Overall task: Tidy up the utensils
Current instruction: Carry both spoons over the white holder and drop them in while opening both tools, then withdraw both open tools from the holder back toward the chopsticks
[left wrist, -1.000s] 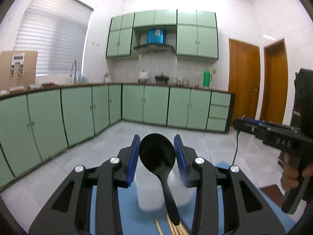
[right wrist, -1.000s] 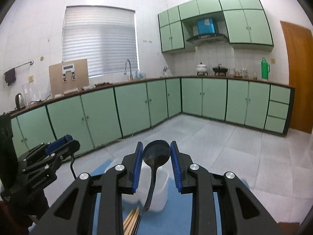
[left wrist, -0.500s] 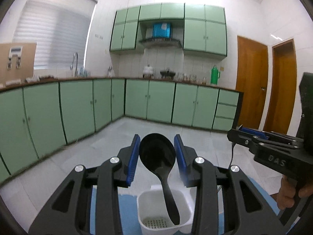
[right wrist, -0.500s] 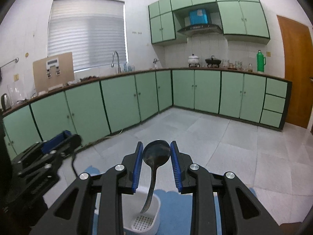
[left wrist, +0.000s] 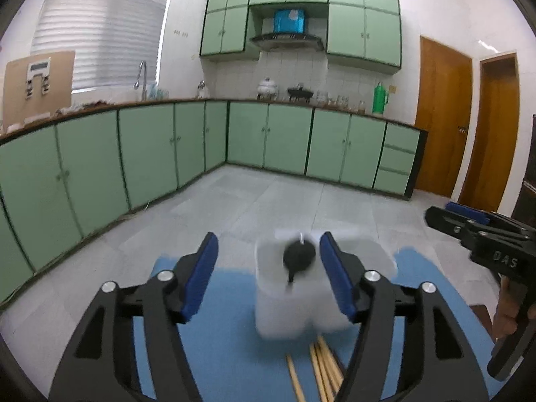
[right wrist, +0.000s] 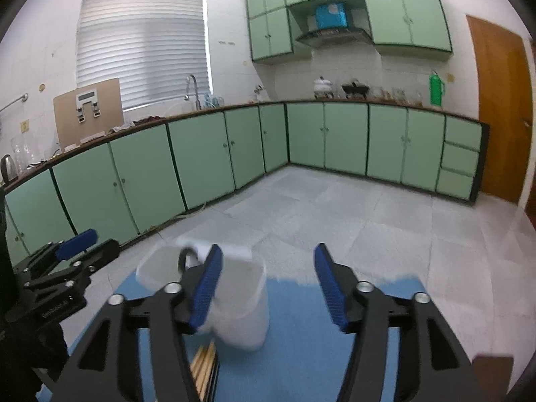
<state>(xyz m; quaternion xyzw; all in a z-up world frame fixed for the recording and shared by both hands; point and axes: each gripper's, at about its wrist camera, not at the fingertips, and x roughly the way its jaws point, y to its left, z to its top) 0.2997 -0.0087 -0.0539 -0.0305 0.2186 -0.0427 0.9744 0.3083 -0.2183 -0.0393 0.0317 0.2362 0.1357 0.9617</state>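
Done: black ladle (left wrist: 299, 255) sits inside white holder (left wrist: 284, 305).
Left gripper (left wrist: 268, 274): jaws just opened, empty.
Right gripper (right wrist: 266, 284): same.
Left: chopsticks (left wrist: 321, 365) on mat.

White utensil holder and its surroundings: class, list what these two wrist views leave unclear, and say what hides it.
- White holder: motion-blurred in both views, so its compartments are unreadable.
- Black ladle: handle hidden inside the holder; in the right view, the gripper's finger covers most of it.
- Wooden chopsticks: cut off by the bottom edge and gripper frame; count unclear.
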